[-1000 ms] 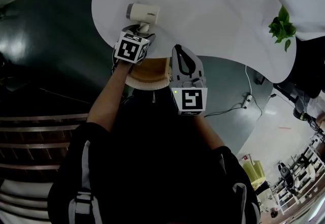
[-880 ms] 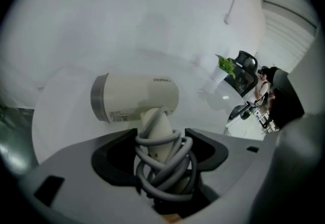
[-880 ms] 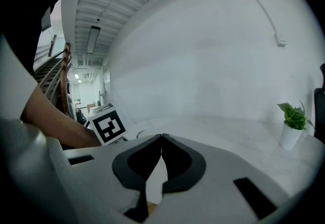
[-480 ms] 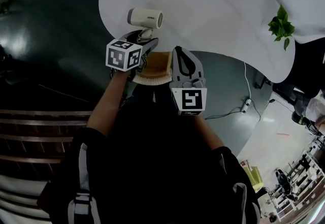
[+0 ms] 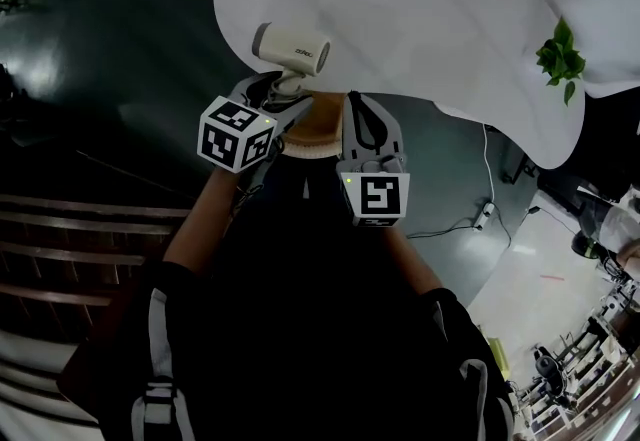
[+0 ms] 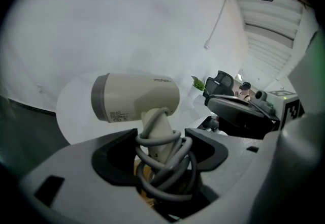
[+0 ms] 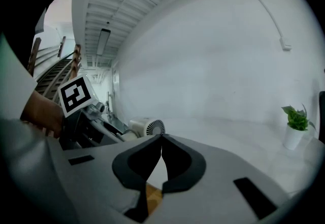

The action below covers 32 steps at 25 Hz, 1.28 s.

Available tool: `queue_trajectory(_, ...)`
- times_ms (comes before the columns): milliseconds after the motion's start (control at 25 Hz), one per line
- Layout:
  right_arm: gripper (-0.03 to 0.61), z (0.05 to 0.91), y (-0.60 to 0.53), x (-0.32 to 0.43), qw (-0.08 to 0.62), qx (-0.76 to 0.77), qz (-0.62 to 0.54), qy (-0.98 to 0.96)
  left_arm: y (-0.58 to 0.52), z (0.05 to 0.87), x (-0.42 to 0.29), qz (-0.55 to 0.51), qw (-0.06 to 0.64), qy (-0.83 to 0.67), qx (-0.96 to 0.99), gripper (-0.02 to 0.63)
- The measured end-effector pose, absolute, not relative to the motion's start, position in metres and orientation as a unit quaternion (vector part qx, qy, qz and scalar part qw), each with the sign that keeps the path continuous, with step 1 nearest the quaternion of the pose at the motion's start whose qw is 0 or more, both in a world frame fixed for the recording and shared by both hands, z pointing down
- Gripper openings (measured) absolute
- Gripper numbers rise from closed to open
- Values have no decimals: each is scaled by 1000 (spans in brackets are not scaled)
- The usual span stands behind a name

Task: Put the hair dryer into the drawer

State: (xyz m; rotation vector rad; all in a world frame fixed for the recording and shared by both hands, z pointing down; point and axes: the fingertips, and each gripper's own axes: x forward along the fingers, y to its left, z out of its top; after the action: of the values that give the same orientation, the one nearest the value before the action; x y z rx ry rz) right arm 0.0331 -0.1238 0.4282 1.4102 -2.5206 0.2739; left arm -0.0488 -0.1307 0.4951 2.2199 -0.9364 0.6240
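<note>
A cream hair dryer [image 5: 292,46] hangs above the near edge of the white table [image 5: 430,9]. My left gripper [image 5: 285,94] is shut on its handle, which has the grey cord wound round it. In the left gripper view the hair dryer's barrel [image 6: 136,97] lies sideways above the jaws, and the left gripper [image 6: 160,149] pinches the handle and cord coils. Just to the right, my right gripper [image 5: 360,107] is shut with nothing in it. In the right gripper view the right gripper [image 7: 161,139] has its tips touching, and the hair dryer's grille end [image 7: 148,127] shows to its left.
A tan wooden thing [image 5: 312,141] sits low between the two grippers, mostly hidden. A small potted plant [image 5: 562,57] stands at the table's far right. A power strip with a cable [image 5: 487,214] lies on the dark floor to the right.
My left gripper has lifted the hair dryer off the table and tilted it, and its marker cube has swung left. The right gripper stays shut in much the same spot.
</note>
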Motion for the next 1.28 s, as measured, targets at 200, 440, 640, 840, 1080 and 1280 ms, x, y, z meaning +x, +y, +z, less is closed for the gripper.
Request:
queue_trajectory(200,23,426,-118,27,124,476,90,-866,-107,492,-55,258,308,-343,849,290)
queue_trajectory(440,23,433,-111,23,129,473,95,-866,-80,502,-60,281,305,-329,848,290)
queue_trajectory(640,23,443,-107,21,135,471,102,-866,-64,517,-61,303,309,-315,844,289)
queue_trajectory(840,23,460,-102,22,149,474,111,-861,-46,540,-66,326,323,-299,837,289)
queue_trajectory(1080,23,472,-100,27,159,479,117,-856,-22,585,-70,373,342,-265,821,289)
queue_trajectory(1280,23,478,-100,27,162,482,123,-852,-14,607,-66,400,352,-226,816,290)
